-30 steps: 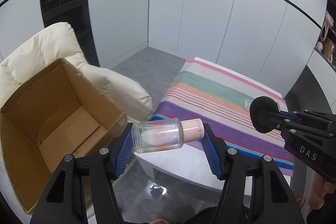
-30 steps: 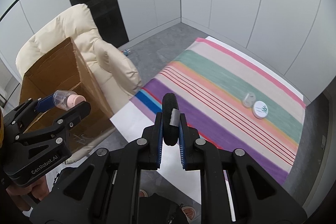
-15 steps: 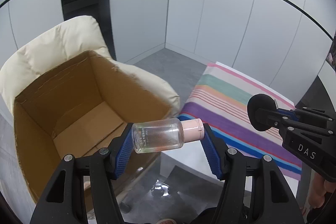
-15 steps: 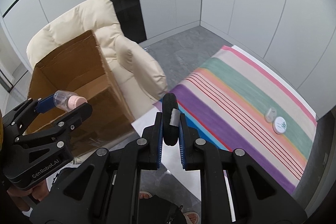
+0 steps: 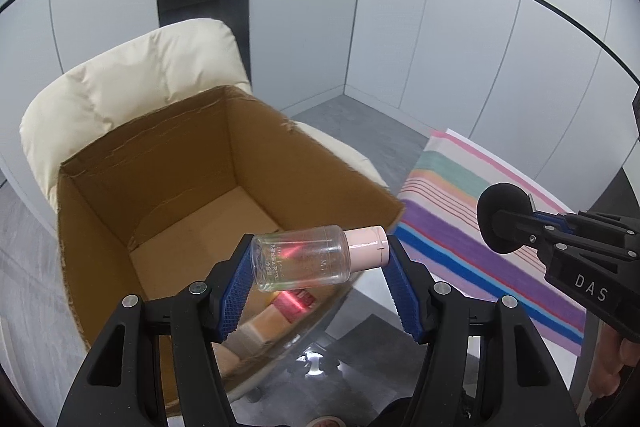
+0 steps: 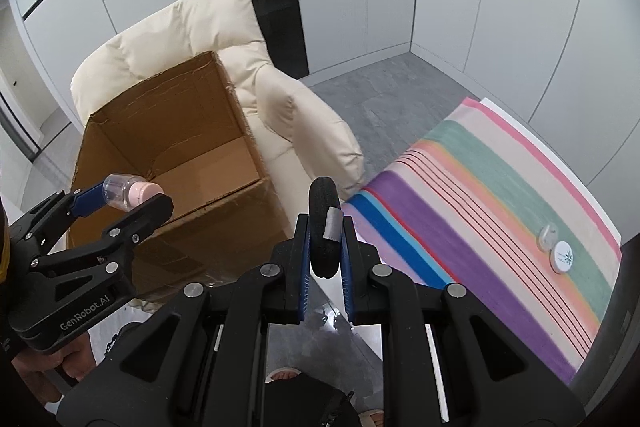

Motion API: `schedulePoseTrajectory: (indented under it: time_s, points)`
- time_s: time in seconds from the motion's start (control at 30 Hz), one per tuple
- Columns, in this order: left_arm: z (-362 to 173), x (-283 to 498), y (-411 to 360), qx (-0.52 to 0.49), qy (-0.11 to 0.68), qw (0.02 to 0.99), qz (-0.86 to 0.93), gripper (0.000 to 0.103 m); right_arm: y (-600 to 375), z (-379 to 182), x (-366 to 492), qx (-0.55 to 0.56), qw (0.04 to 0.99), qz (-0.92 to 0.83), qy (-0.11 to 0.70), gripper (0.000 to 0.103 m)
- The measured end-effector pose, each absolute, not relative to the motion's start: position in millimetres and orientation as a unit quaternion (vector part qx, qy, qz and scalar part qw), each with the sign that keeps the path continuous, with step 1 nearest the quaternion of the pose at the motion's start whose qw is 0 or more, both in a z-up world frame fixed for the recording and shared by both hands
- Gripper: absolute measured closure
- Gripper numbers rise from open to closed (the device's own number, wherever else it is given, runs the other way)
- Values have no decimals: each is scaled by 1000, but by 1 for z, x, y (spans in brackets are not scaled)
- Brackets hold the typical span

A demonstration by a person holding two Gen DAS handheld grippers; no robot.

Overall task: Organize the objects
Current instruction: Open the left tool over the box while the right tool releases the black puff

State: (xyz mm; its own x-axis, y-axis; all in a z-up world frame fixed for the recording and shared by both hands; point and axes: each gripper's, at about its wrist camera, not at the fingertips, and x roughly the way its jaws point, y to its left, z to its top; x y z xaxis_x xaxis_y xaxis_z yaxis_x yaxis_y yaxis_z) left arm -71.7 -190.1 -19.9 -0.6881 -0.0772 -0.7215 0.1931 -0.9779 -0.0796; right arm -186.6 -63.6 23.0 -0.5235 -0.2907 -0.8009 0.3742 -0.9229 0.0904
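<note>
Two things ride in my tongs at once. My left tongs [image 5: 320, 279] are clenched end to end on a small clear bottle [image 5: 304, 259] with a pink cap, lying sideways between the blue pads. My right tongs [image 6: 324, 259] are clamped tight on a flat black disc [image 6: 325, 227] with a strip of grey tape, standing on edge.

A second ago the open cardboard box [image 5: 100, 211] on the cream armchair [image 5: 132, 87] sat off to the left of the bottle; now the box fills the left wrist view and the bottle hangs just above its near rim. So both hands have swung away from the striped cloth [image 6: 500, 195] toward the box, grips unchanged.

I judge the carry is almost done: the bottle needs only a little more reach over the box before I let go. Some packets already lie at the box's near bottom corner. Two small round pieces [image 6: 556, 247] remain on the cloth, well apart from the box, presumably for later trips.
</note>
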Motion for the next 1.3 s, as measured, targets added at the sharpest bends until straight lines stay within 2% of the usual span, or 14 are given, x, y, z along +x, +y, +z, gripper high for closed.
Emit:
schedulePoseTrajectory:
  time_s: [0.57,0.67,0.73,0.8,0.93,1.03,1.3]
  points:
    - [-20,-45,-235,385,90,116,-911,39,-127,25,-182,434,243,-864,75,89]
    - [-19,-38,-245,383,97,124,-910,31,-138,26,-180,430,252,-863,77,89]
    - [-16,-33,-254,374,102,137,-911,10,-145,26,-180,429,258,-862,79,89]
    - [-12,-27,-262,361,105,157,-913,0,-154,26,-179,429,264,-860,82,89]
    - [-14,-22,-278,365,88,197,-906,0,-170,25,-177,429,277,-855,87,89]
    - [-15,-14,-292,366,114,198,-902,0,-182,25,-176,429,285,-853,91,89]
    - [-13,2,-313,357,118,220,-900,0,-211,23,-173,430,308,-843,97,89]
